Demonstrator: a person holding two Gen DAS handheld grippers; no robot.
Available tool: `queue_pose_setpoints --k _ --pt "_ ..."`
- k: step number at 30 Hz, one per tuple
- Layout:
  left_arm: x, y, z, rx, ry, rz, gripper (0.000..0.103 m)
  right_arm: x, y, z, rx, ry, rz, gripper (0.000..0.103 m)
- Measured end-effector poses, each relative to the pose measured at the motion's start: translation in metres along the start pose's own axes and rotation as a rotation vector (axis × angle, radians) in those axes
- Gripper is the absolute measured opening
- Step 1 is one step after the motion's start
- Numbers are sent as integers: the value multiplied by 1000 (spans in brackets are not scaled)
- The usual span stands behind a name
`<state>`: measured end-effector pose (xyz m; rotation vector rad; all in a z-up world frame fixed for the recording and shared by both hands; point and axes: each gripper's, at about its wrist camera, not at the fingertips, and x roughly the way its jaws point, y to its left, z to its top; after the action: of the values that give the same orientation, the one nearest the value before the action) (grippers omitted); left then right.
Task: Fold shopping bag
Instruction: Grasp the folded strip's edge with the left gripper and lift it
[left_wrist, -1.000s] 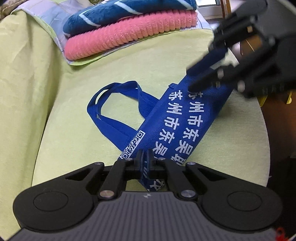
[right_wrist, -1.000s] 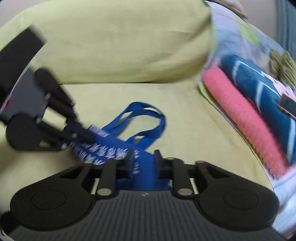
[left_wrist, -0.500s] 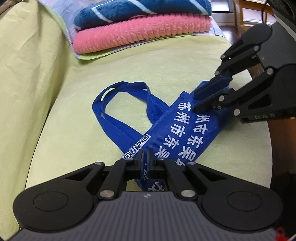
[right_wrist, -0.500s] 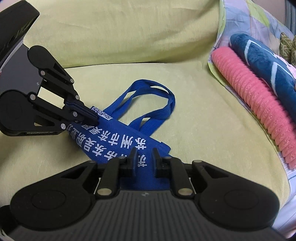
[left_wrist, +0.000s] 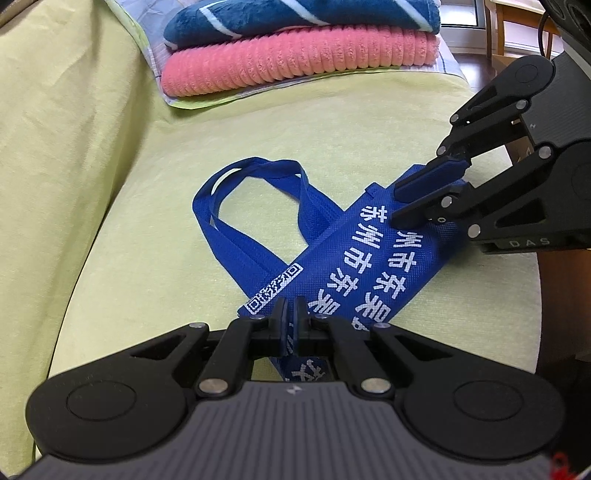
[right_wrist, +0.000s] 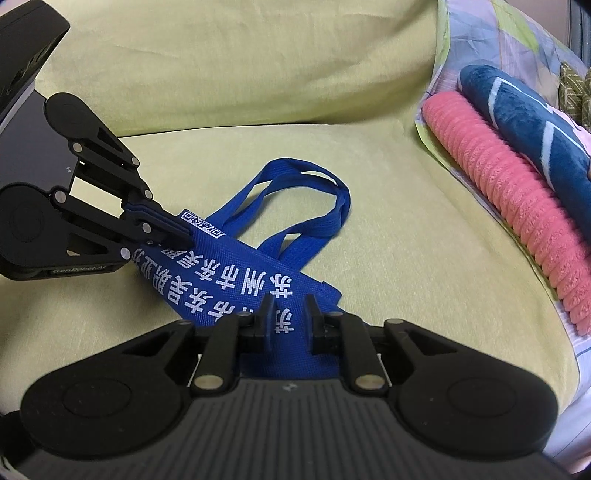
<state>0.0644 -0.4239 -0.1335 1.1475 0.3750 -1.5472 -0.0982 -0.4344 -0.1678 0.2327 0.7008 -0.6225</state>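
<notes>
Yellow-green fabric covers a sofa seat (left_wrist: 155, 229) that fills both wrist views and carries everything. Nearest in the left wrist view, the left gripper (left_wrist: 290, 314) is closed tight on one end of a blue shopping bag (left_wrist: 354, 266), with only a thin layer of cloth between its fingertips. Nearest in the right wrist view, the right gripper (right_wrist: 290, 314) is narrowed onto the opposite end of the same bag, its fingers pressing a thicker bunch of folded cloth. The bag is already folded into a long narrow strip with white printed characters, stretched between the two grippers and lying low over the seat cushion. Just beyond the strip, the bag's two handles (left_wrist: 255, 206) loop loose on the seat, outside the fold. Farther back, near the sofa's end, a pink ribbed towel (left_wrist: 295, 62) lies folded with a dark blue striped towel (left_wrist: 295, 14) stacked on it. Judging from this, the strip could spring open if either grip loosens, since the stiff cloth resists creasing. The free handles could also catch or end up sticking out of the next fold if they are not tucked in.
</notes>
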Motion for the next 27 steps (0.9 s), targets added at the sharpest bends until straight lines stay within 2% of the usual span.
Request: queue_pose_setpoints --k 4,5,7,8,9,13,17,19,21,27 --pt "-2 0 -1 3 -8 4 0 0 0 0 1 -2 2 14" --pt "-5 -5 -3 43 -20 28 0 0 -1 0 2 -3 3 14" --pt "-15 -21 -9 169 -53 100 15 -1 -1 -1 2 -9 7 14" --pt "-20 -31 -13 241 -70 134 31 -1 -2 -2 5 -12 10 14" --pt "-24 -44 -21 341 -89 174 38 -1 -3 -3 9 -15 14 14" --pt "-28 -79 -49 641 -88 252 44 -2 -6 -5 17 -25 31 14" --pt "-5 -93 -61 814 -60 327 45 -3 -9 -5 26 -31 48 14" --pt "7 -96 -63 869 -68 366 45 -3 -10 -6 27 -33 50 14" --pt "16 -97 -60 888 -70 369 42 -4 -10 -6 27 -36 50 14" --pt "17 -85 -43 843 -30 254 37 -6 -7 -8 -17 -74 56 16"
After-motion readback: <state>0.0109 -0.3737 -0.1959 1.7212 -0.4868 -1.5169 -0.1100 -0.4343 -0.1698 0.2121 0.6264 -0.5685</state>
